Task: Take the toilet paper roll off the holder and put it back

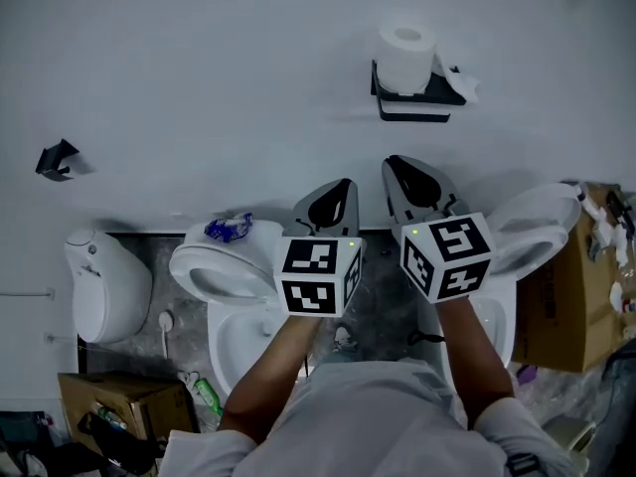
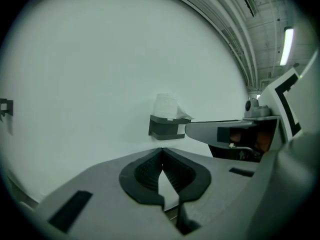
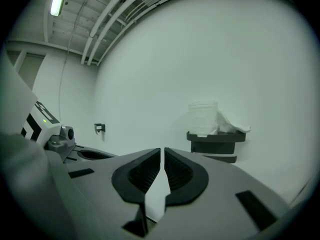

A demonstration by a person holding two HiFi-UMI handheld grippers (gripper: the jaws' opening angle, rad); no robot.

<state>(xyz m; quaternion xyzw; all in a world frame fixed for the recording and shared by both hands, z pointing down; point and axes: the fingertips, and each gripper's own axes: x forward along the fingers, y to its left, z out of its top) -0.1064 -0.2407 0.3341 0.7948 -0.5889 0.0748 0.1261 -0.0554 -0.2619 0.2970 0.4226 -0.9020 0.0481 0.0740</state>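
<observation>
Jaws together, empty, on left gripper [image 1: 338, 192] & right gripper [image 1: 402, 172]; unopened, they could knock white toilet paper roll [image 1: 405, 56] off black wall holder [image 1: 417, 102].

toilet paper roll [image 1: 405, 56]: soft paper | holder [image 1: 417, 99]: matt black | wall [image 1: 199, 68]: smooth matt | toilet bowl [image 1: 197, 256]: glossy | box [image 1: 561, 306]: cardboard

The holder [image 1: 414, 107] hides the roll's [image 1: 405, 53] base (the cardboard box [image 1: 571, 306] runs past the right edge).
</observation>
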